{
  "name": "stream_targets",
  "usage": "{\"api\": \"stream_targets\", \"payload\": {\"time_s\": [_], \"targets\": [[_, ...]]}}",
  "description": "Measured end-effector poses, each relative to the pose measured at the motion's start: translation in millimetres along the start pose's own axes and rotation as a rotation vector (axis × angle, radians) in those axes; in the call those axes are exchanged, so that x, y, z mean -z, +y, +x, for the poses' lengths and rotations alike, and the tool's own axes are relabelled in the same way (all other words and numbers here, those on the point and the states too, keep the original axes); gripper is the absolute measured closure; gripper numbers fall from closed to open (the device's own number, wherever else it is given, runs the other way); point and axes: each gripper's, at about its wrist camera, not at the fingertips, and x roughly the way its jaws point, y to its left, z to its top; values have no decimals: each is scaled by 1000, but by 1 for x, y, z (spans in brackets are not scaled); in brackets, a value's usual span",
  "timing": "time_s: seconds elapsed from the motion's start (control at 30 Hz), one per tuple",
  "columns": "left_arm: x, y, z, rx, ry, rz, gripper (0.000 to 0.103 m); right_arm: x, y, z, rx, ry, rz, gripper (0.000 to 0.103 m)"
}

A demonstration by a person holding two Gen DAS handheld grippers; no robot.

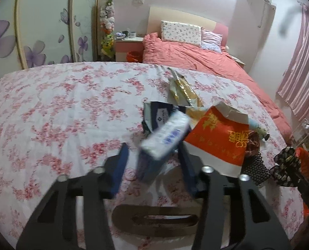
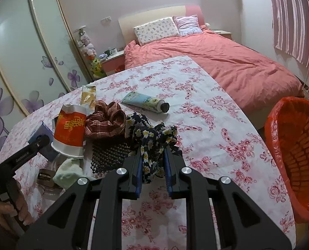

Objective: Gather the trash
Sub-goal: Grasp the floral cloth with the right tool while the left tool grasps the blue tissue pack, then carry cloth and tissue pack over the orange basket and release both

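I am working in a home bedroom. Far ahead stands a bed [image 2: 212, 62] with a coral duvet and two pillows [image 2: 156, 30] against a headboard. On the left are sliding wardrobe doors [image 2: 29, 58] with purple flower prints; a nightstand [image 1: 129, 48] sits beside the bed, and pink striped curtains [image 2: 290, 18] hang on the right.

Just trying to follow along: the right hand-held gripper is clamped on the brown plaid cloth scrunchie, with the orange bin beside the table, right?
Not quite. The right hand-held gripper is clamped on the dark floral cloth scrunchie; the brown plaid cloth scrunchie lies untouched, as the right wrist view shows. The orange bin is beside the table.
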Motion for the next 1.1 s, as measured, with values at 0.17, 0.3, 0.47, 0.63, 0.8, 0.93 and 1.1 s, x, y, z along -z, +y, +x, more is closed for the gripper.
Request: {"api": "stream_targets", "payload": {"time_s": [0.17, 0.3, 0.47, 0.63, 0.8, 0.93, 1.1], "targets": [[1, -2, 1, 12, 2, -1, 79, 0, -3, -2, 2, -5, 4, 85], [1, -1, -3, 12, -8, -3, 84, 0, -5, -5, 1, -12, 5, 85], [3, 3, -11, 7, -19, -10, 85, 0, -5, -8, 0, -16, 5, 85], [0, 4, -24, 8, -36, -13, 85, -3, -4, -18, -3, -36, 2, 85], [-4, -3, -46, 19, -67, -4, 85, -7, -4, -34, -8, -66, 0, 85], [-6, -13, -63, 37, -89, 10, 85, -10, -5, -46, -11, -90, -2, 85], [-5, -32, -83, 67, -111, 38, 85, -12, -8, -62, 1, -132, -6, 85]]}}
